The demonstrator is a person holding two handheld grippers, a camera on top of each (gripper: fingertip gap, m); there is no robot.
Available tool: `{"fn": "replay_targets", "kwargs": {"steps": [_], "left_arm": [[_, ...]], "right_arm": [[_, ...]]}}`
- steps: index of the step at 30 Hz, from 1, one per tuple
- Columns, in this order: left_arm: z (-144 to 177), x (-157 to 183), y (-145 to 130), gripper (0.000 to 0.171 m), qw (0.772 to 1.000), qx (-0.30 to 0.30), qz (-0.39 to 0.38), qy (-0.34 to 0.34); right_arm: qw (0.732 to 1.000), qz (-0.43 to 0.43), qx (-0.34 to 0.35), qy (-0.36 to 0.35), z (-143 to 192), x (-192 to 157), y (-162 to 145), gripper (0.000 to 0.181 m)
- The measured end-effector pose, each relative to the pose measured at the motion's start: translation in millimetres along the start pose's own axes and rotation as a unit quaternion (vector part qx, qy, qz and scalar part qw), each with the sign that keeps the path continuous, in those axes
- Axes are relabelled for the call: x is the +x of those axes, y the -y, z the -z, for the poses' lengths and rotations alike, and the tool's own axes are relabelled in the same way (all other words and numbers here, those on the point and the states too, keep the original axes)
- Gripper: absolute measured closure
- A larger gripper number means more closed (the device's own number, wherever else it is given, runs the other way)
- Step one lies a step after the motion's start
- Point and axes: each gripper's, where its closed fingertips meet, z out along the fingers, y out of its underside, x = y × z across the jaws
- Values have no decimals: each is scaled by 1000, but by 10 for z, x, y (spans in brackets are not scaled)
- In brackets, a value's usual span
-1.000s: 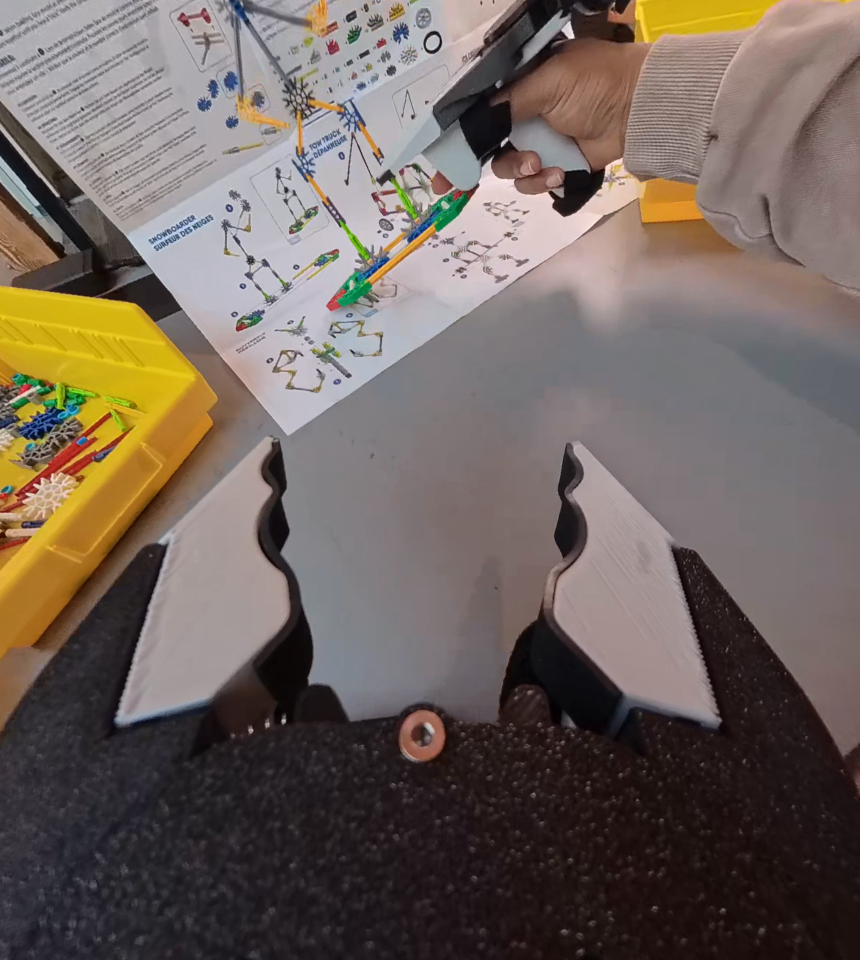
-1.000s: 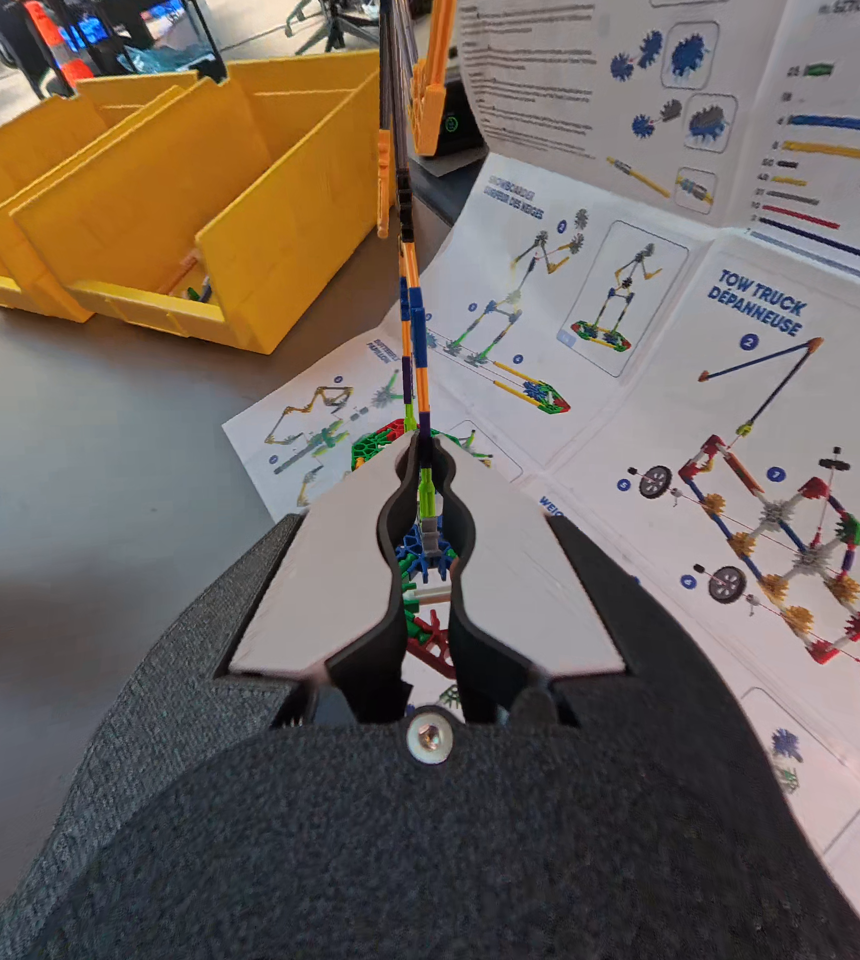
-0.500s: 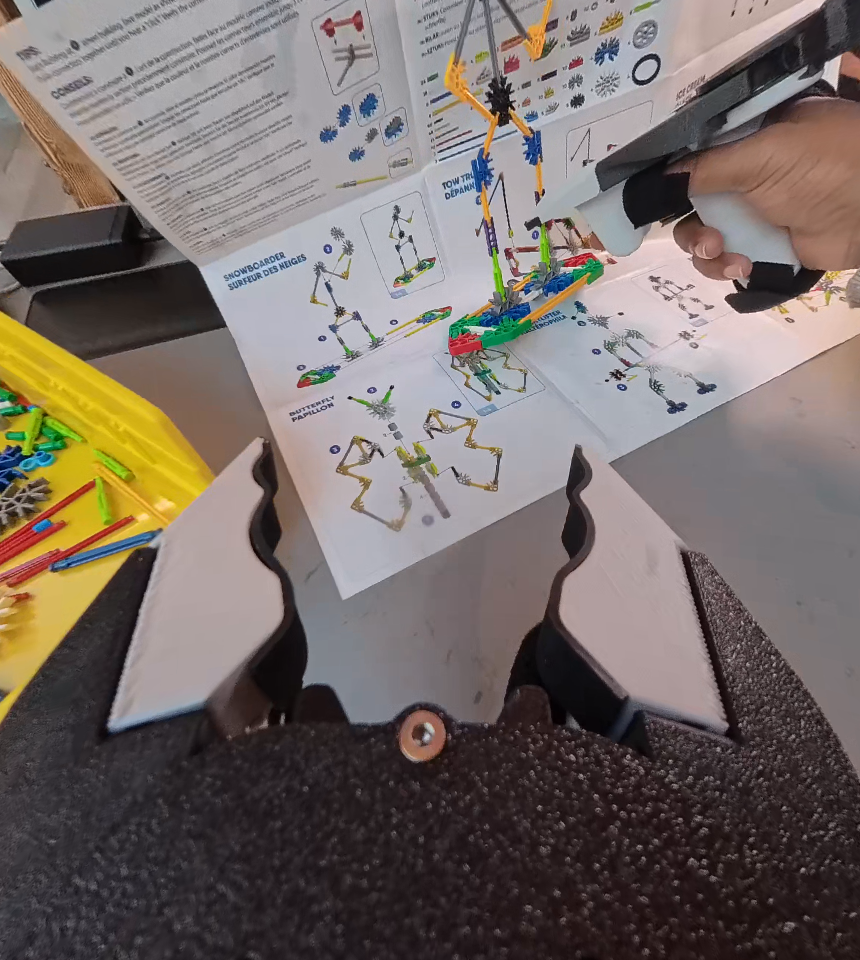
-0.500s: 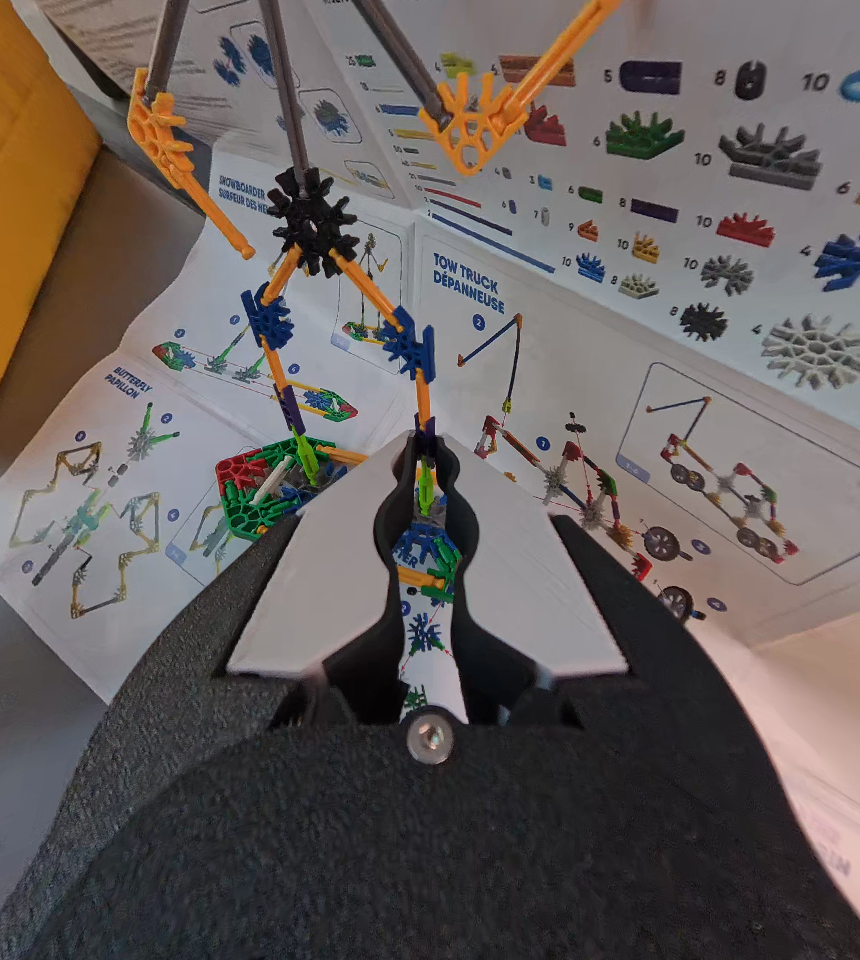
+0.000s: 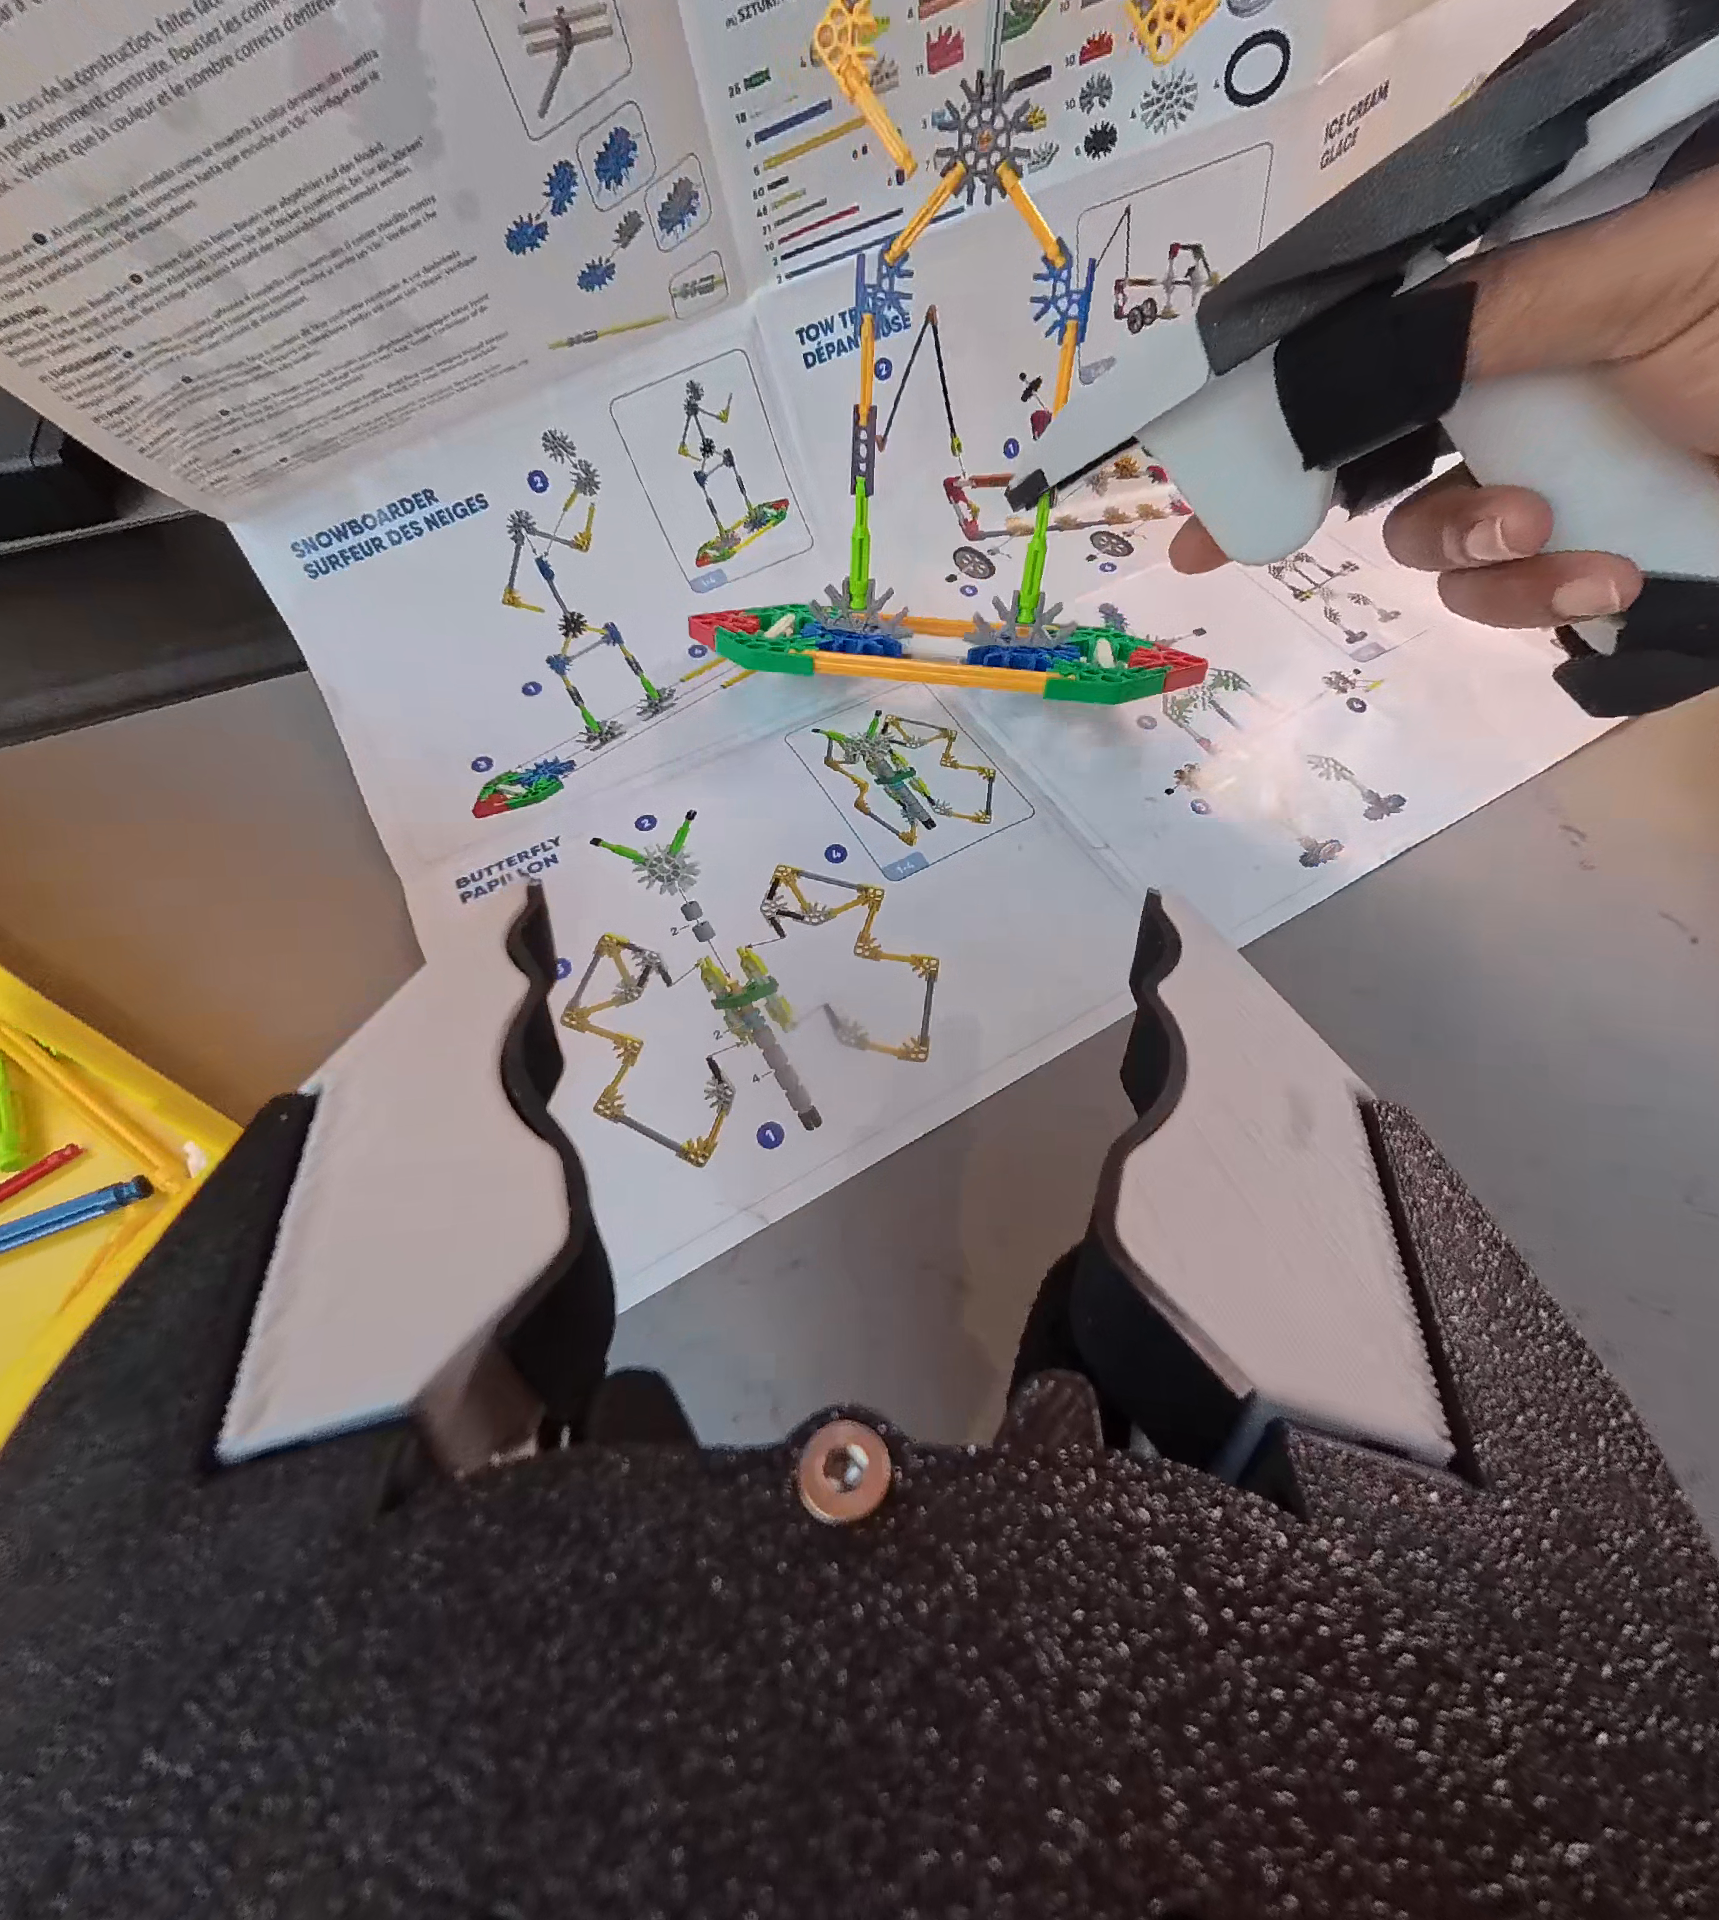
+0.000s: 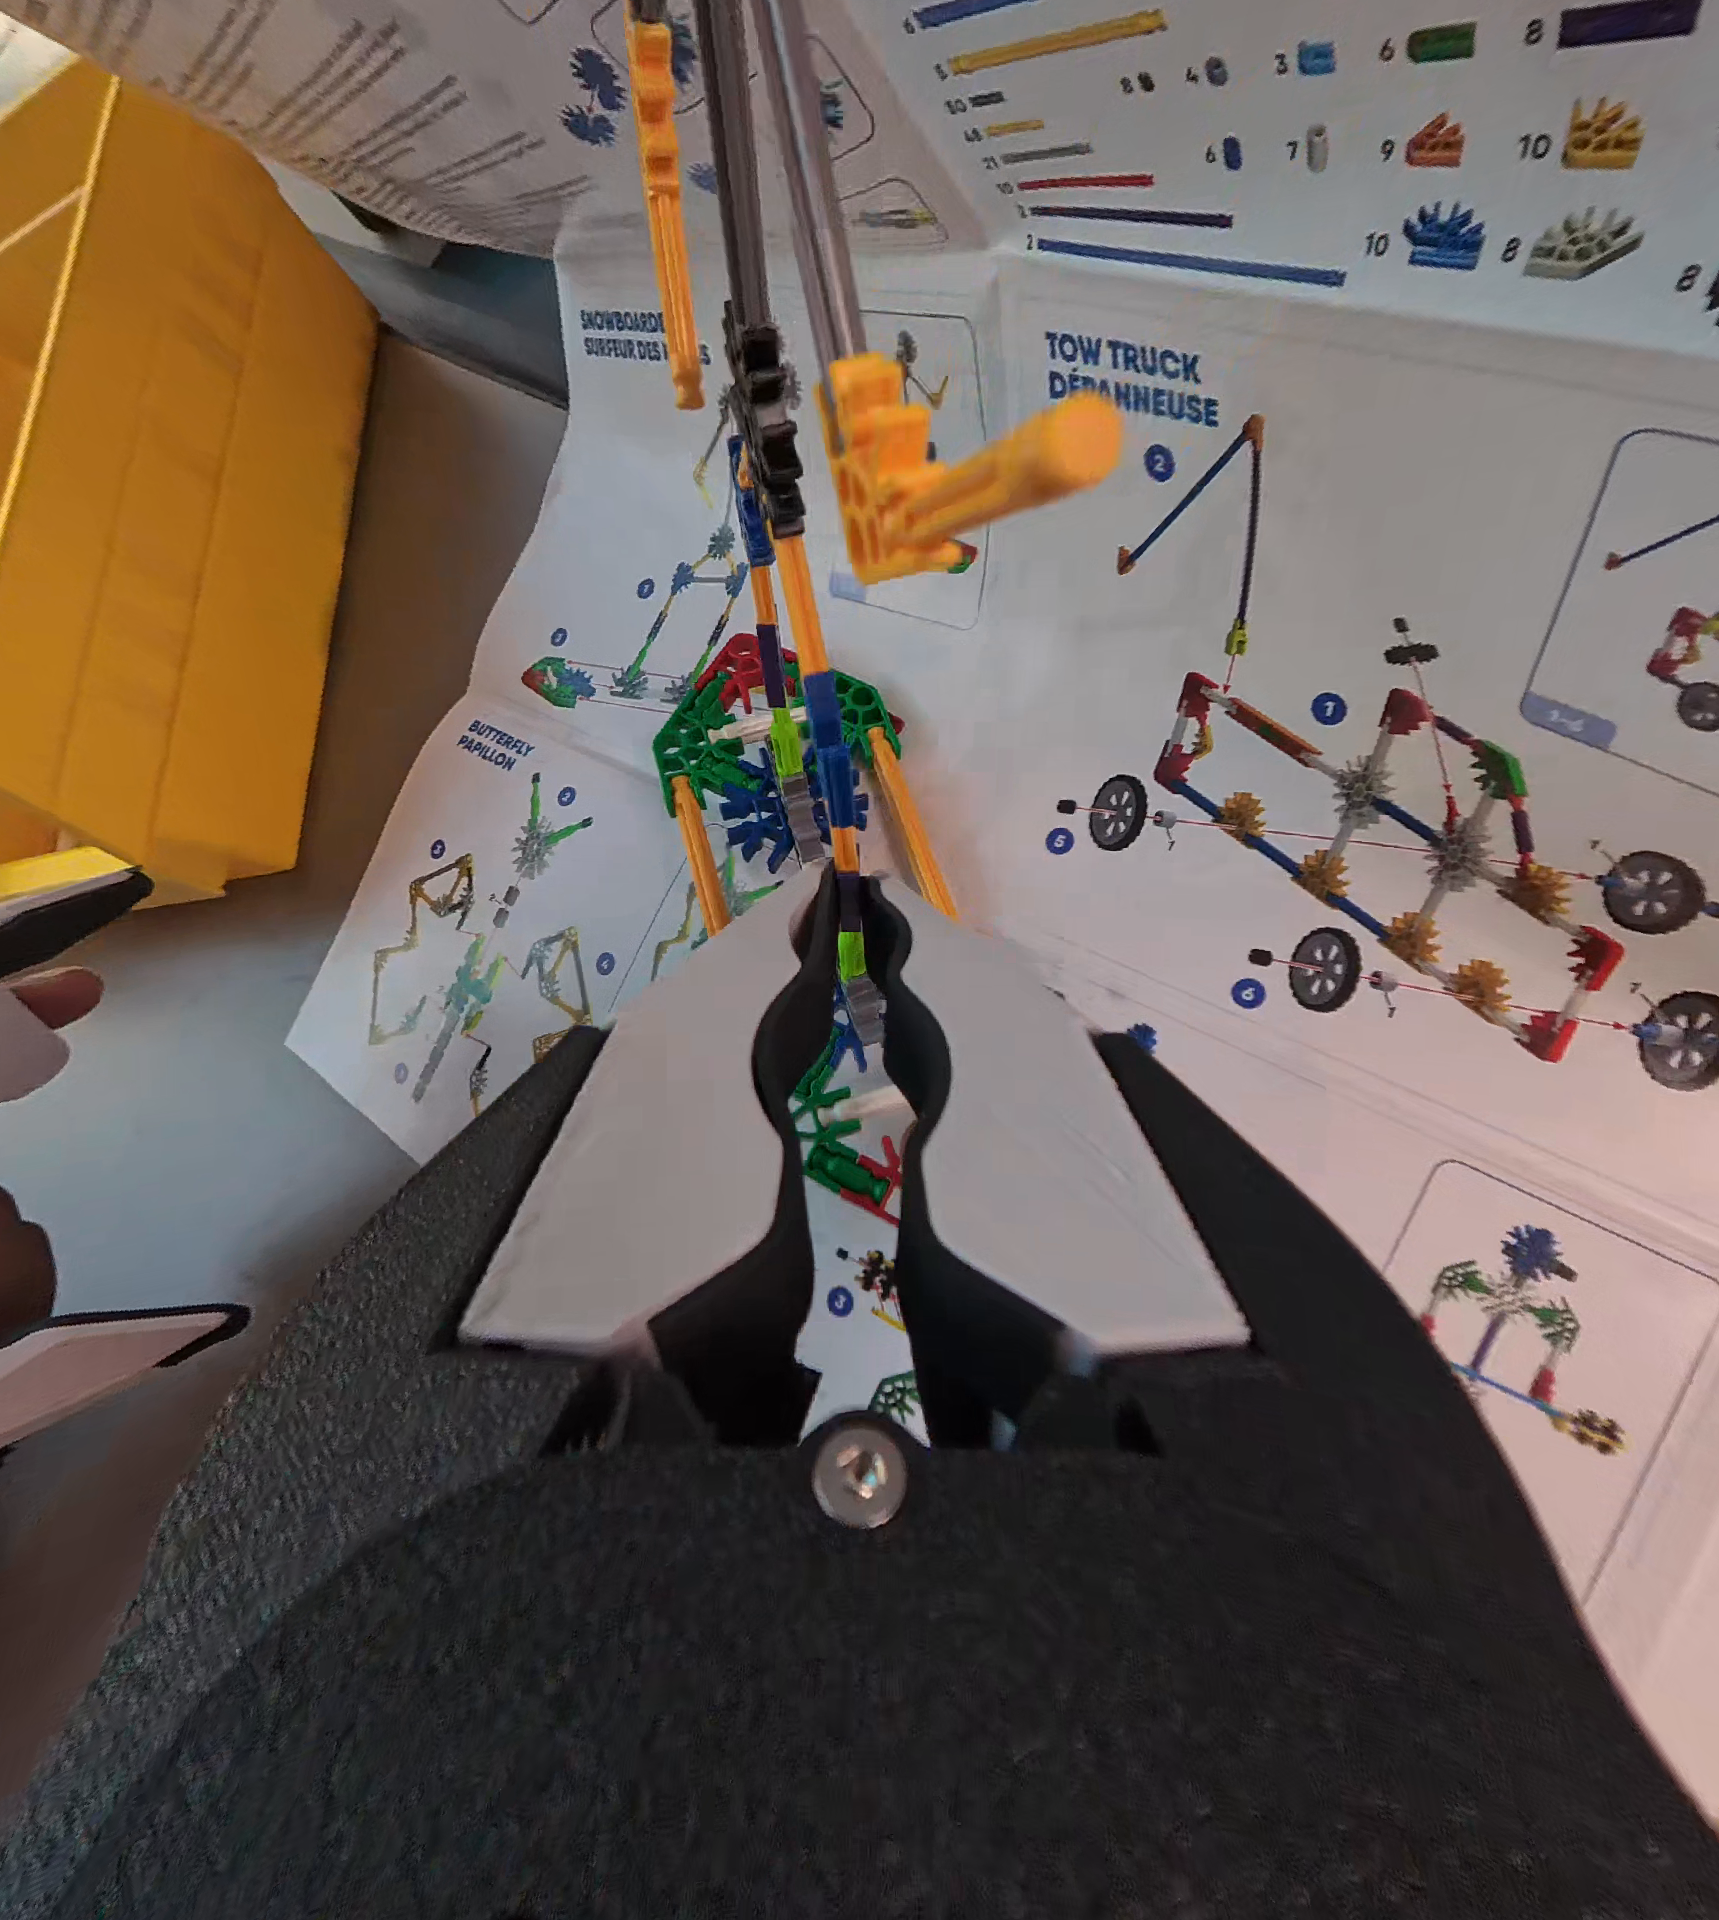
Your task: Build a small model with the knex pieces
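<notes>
Right gripper (image 6: 850,899): jaws pinched together on a thin rod of the multicoloured plastic rod-and-connector figure (image 5: 948,644), gripping where a dark purple piece meets a lime-green one. In the left wrist view this gripper (image 5: 1026,488) comes in from the right, a person's hand (image 5: 1644,343) around its white handle, its tips on the figure's right-hand green leg.

The figure stands upright over the large white folded instruction sheet (image 5: 626,665) printed with building diagrams. Its base is a flat board of green, red and blue connectors with orange rods along the sides; two green legs rise from it to blue connectors, then orange rods meet at a grey snowflake-shaped hub. Whether the base touches the sheet or hangs just above it, cannot tell.

Left gripper (image 5: 839,914): jaws wide apart, nothing between them, poised over the near edge of the sheet and the grey tabletop (image 5: 1561,1039), well short of the figure.

Yellow plastic bin (image 5: 55,1226) just left of the left gripper, holding loose red, blue and green rods. Another yellow bin (image 6: 128,499) sits to the left in the right wrist view.
</notes>
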Motion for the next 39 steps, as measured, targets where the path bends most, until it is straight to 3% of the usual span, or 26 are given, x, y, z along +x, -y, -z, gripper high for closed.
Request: {"fn": "replay_targets", "kwargs": {"steps": [7, 14, 25, 39], "left_arm": [[4, 47, -69, 61, 1000, -8, -3, -7], [-42, -30, -113, 60, 1000, -15, -3, 11], [-134, -382, 120, 56, 996, 1, 16, 87], [-111, -458, 241, 59, 995, 15, 24, 92]], "right_arm": [[992, -7, -42, 115, 228, -303, -143, 181], [995, -19, -50, 80, 164, -91, -217, 180], [997, 1, -54, 51, 84, -20, -195, 179], [997, 3, -67, 49, 32, -59, -173, 179]]}}
